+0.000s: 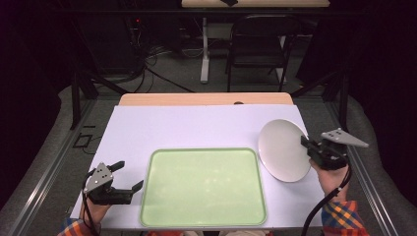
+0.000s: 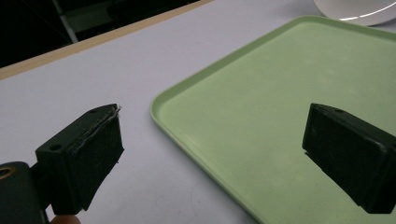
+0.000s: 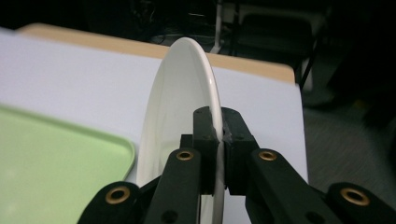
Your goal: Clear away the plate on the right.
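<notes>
A white plate point(image 1: 282, 150) hangs tilted above the right part of the white table, its face turned towards the tray. My right gripper point(image 1: 308, 146) is shut on the plate's right rim; in the right gripper view the plate point(image 3: 180, 100) stands edge-on and both pads point(image 3: 205, 135) press on its rim. A light green tray point(image 1: 203, 186) lies flat at the front middle of the table. My left gripper point(image 1: 129, 176) rests open just left of the tray, nothing between its fingers. In the left gripper view the left gripper point(image 2: 212, 154) spans the tray's point(image 2: 280, 93) near corner.
The white table top point(image 1: 196, 125) ends at a wooden strip point(image 1: 206, 99) at the back. Beyond it stand a black folding chair point(image 1: 258, 42) and a white table leg point(image 1: 205, 49) on a dark floor with cables. Black frame rails run along both table sides.
</notes>
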Available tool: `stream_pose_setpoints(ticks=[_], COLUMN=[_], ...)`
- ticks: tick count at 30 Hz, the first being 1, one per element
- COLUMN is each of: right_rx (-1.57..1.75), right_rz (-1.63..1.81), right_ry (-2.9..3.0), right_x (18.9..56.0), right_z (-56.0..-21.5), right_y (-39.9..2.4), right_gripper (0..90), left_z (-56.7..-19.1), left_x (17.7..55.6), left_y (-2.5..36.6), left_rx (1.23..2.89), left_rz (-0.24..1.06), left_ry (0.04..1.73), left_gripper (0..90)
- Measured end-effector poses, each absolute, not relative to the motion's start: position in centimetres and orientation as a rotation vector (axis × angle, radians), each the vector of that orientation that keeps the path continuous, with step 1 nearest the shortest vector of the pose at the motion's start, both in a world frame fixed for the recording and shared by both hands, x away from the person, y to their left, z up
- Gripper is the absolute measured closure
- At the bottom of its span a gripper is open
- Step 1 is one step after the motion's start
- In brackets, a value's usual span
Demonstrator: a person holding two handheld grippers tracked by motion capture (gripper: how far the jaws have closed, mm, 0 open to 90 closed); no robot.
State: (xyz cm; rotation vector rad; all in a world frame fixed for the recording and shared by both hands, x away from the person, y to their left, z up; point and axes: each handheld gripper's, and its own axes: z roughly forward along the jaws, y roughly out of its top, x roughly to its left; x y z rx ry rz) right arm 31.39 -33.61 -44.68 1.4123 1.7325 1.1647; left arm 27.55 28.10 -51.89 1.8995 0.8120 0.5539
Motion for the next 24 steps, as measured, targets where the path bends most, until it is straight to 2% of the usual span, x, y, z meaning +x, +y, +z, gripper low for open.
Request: stream_pose_setpoints(ticks=[1,5,9,24], right_rx=[1.562,1.732,1.778,1.744], right_rz=[1.246,1.41,1.539,1.796], right_ry=[1.669,1.546,1.484,1.574], right_x=[31.9,32.1,31.8,32.3], right_z=[-45.7,-46.7,-46.8,-46.6], right_y=[-35.7,-38.4,-38.9,-32.4], right_gripper=[85.9,85.8,85.9,85.7], left_z=[-51.8,-51.4,-51.1,-50.6], left_x=[27.7,28.0,28.3,29.9], left_y=[28.0,27.1,25.8,20.7], left_rx=[1.892,1.899,1.92,1.931], left_rz=[0.541,0.521,0.506,0.403], left_ry=[0.822,0.809,0.789,0.708], left_gripper=[4.2,0.1,0.2,0.0])
